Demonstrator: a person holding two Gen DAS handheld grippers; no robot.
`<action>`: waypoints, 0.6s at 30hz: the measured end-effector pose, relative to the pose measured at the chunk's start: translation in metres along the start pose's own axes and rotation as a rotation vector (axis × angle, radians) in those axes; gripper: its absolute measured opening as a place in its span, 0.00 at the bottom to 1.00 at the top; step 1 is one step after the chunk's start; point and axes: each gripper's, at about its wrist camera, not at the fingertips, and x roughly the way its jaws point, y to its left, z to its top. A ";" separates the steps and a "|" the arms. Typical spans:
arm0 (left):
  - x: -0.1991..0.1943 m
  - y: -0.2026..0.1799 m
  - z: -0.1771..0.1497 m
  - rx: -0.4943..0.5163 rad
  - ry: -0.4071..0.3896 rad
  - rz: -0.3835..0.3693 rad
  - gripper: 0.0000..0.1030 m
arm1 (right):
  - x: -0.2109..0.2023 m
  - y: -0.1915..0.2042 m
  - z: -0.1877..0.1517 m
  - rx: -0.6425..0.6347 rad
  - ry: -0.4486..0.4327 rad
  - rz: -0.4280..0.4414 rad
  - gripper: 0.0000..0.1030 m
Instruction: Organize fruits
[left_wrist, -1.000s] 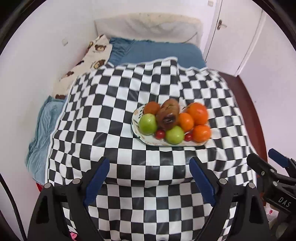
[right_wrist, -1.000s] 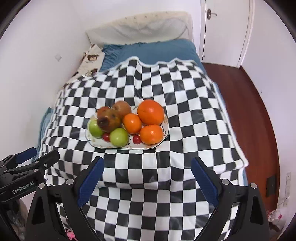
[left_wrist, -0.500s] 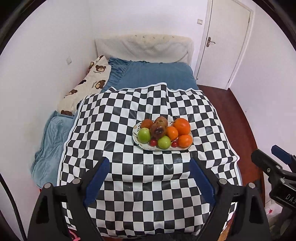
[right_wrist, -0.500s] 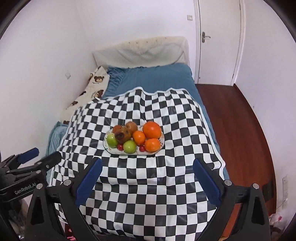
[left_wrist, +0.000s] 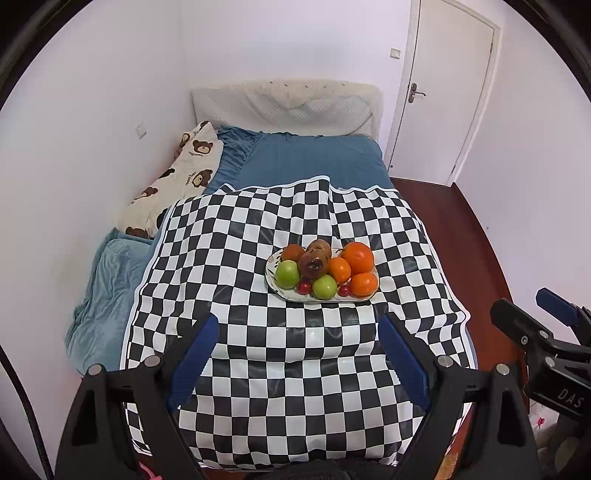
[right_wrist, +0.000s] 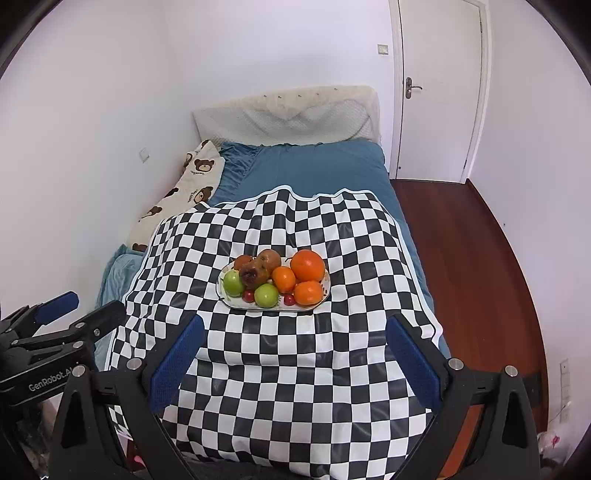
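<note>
A white oval plate (left_wrist: 277, 288) (right_wrist: 320, 295) sits on a black-and-white checkered cloth (left_wrist: 258, 354) (right_wrist: 288, 350) on a bed. It holds three oranges (left_wrist: 357, 257) (right_wrist: 307, 265), two green apples (left_wrist: 288, 274) (right_wrist: 266, 294), brownish fruits (left_wrist: 313, 264) (right_wrist: 254, 276) and small red cherries (left_wrist: 304, 287) (right_wrist: 289, 299). My left gripper (left_wrist: 299, 347) is open and empty, well short of the plate. My right gripper (right_wrist: 295, 343) is open and empty, also back from it. Each gripper shows at the edge of the other's view.
A blue sheet (left_wrist: 314, 155), a bear-print pillow (left_wrist: 177, 177) and a blue blanket (left_wrist: 107, 288) lie on the bed by the left wall. A wooden floor (right_wrist: 480, 258) runs along the right. A white door (right_wrist: 439, 88) stands at the back right.
Both grippers have pulled back and up from the bed. The plate looks smaller and farther now. The fruits have not moved.
</note>
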 end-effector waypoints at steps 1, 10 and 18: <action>0.001 0.000 0.000 -0.003 0.001 0.000 0.86 | 0.000 0.000 -0.001 0.002 0.001 0.000 0.98; -0.001 0.001 -0.003 -0.009 -0.020 0.001 0.89 | 0.001 -0.001 -0.001 0.001 -0.001 -0.001 0.98; 0.017 0.003 0.007 -0.006 -0.073 0.057 0.99 | 0.030 -0.005 0.005 0.000 -0.040 -0.040 0.99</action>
